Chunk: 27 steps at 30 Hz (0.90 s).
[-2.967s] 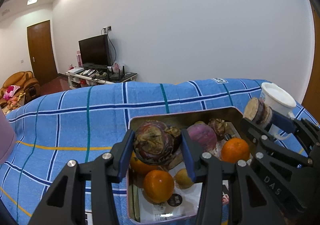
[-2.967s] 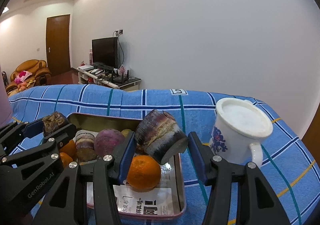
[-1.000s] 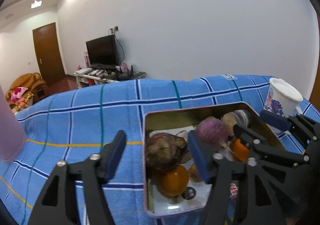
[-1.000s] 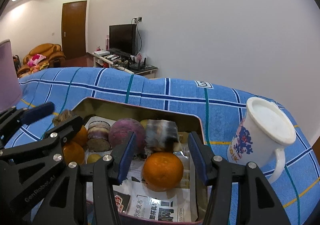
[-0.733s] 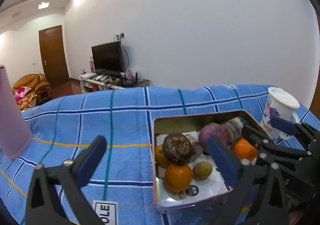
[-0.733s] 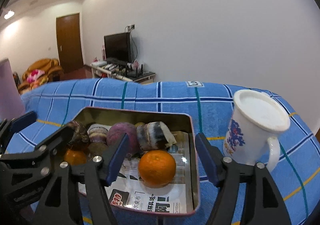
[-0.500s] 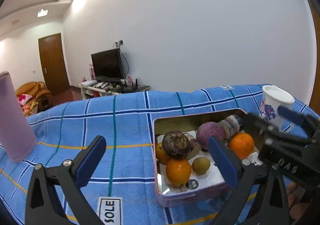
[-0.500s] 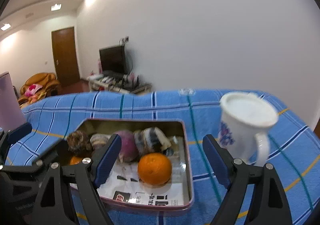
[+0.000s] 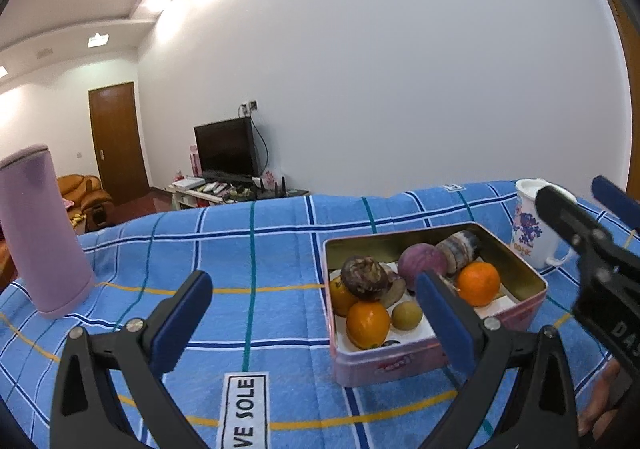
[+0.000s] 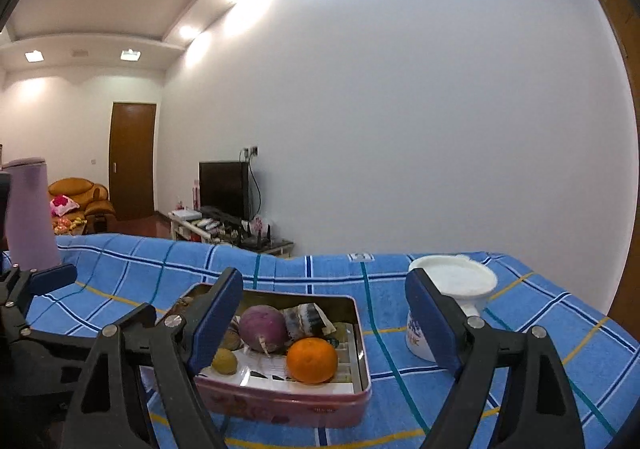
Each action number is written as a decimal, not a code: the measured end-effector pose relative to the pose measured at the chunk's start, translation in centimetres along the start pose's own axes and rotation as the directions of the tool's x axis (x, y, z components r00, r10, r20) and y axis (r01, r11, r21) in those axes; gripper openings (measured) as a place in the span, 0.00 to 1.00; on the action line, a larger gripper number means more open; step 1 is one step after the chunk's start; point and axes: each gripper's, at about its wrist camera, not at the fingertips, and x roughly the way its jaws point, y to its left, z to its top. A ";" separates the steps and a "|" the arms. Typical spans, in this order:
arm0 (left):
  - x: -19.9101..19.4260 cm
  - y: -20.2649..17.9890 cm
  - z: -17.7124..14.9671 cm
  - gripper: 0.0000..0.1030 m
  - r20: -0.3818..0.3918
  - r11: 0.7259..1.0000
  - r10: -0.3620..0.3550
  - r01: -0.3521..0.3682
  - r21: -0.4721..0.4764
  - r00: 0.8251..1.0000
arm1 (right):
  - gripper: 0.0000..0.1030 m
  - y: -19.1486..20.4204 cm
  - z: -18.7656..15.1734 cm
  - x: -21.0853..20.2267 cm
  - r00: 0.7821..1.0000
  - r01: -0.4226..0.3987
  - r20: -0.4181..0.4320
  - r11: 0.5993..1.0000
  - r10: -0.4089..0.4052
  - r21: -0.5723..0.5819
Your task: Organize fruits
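Left to right: purple tumbler [image 9: 42, 229] stands off on the blue checked cloth [image 9: 248, 249], well apart from the work. Left gripper [image 9: 312, 313] jaws have just opened, wide apart, nothing btwn them. Tin [image 9: 516, 253] holds all the fruits, e.g. orange [image 10: 312, 360] and purple fruit [image 10: 264, 328], prob. placed there for sorting. Right gripper [image 10: 324, 323] jaws also just opened, empty, tin beyond. White mug [image 10: 452, 289] stands just beside the tin.

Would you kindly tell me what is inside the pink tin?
The tin holds oranges, a purple root, a brown wrinkled fruit, a small yellowish fruit and printed paper. Anything beneath them is hidden.
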 end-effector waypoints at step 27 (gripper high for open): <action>-4.6 0.5 -1.3 1.00 0.054 1.000 0.009 -0.010 0.012 0.998 | 0.82 0.6 -0.5 -6.9 0.996 0.006 0.094 1.000 -0.006 0.001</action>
